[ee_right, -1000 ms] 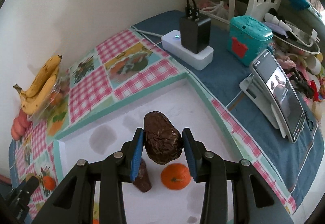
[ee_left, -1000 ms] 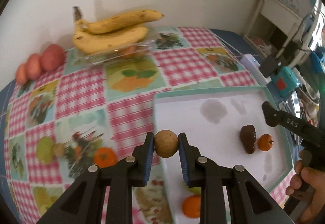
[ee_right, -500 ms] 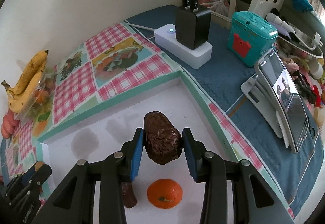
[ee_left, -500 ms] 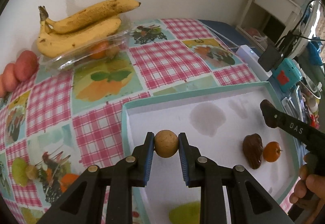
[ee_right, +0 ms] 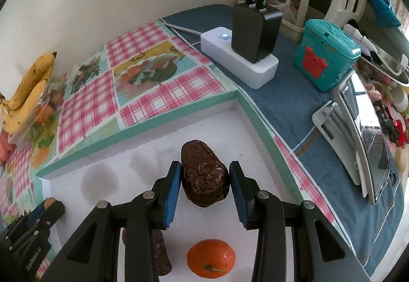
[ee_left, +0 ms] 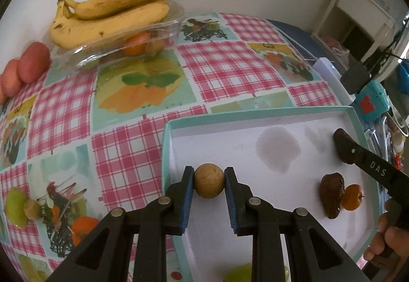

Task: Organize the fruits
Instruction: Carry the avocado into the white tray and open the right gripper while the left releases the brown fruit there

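Mid-task. Tray (ee_left: 167, 143) already holds brown date-like fruit (ee_left: 331, 195), orange (ee_left: 352, 197). Left gripper (ee_left: 209, 181) fingers clamp round tan fruit (ee_left: 209, 184) over tray; right gripper (ee_right: 205, 179) fingers clamp dark wrinkled fruit (ee_right: 204, 177) above tray floor — both unplaced. Bananas (ee_left: 115, 13) remain on worktop.

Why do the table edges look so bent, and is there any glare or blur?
Left wrist view: the fisheye lens bows the checked tablecloth and the tray; corners go black, the clear plastic box glints. Right wrist view: same bending, the phone screen reflects light; both sharp, shadows soft.
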Demonstrator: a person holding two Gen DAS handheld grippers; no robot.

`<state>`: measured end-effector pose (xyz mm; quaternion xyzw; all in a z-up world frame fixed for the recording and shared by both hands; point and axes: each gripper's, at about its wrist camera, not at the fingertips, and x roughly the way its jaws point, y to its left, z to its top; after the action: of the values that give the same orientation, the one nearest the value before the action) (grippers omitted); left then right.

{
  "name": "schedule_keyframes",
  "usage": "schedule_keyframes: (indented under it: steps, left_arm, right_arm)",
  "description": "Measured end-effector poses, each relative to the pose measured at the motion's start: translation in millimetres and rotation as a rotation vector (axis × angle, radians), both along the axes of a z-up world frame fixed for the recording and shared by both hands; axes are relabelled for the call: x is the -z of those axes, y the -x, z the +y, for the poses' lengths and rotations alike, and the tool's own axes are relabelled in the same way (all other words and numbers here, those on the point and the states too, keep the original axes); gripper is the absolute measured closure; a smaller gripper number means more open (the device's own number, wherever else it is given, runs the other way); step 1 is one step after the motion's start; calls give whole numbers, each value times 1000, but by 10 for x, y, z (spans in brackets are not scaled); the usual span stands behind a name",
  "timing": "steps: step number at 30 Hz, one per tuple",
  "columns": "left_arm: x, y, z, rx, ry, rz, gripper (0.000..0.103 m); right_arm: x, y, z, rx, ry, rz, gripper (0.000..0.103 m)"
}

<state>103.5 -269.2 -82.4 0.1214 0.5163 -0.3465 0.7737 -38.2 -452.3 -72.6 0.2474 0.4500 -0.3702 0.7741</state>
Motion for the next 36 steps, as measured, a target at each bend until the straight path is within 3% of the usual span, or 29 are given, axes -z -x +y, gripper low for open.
schedule_keyframes:
  steps: [25, 29, 32, 34, 36]
  left_arm:
    - [-6, -66, 95, -45, -39, 58, 77]
    - [-50, -38, 106, -37, -45, 68, 74]
    - [-103, -8, 118, -25, -42, 70, 67]
    - [-143, 12, 129, -21, -42, 63, 46]
    - [-193, 37, 144, -12, -32, 67, 45]
  right_arm:
    - [76, -104, 59, -60, -2, 39, 63]
    - [75, -126, 59, -68, -8, 36, 55]
    - [17, -136, 81, -76, -9, 9, 47]
    - [-19, -146, 105, -84, -6, 2, 46]
    - [-61, -155, 136, -91, -2, -4, 43]
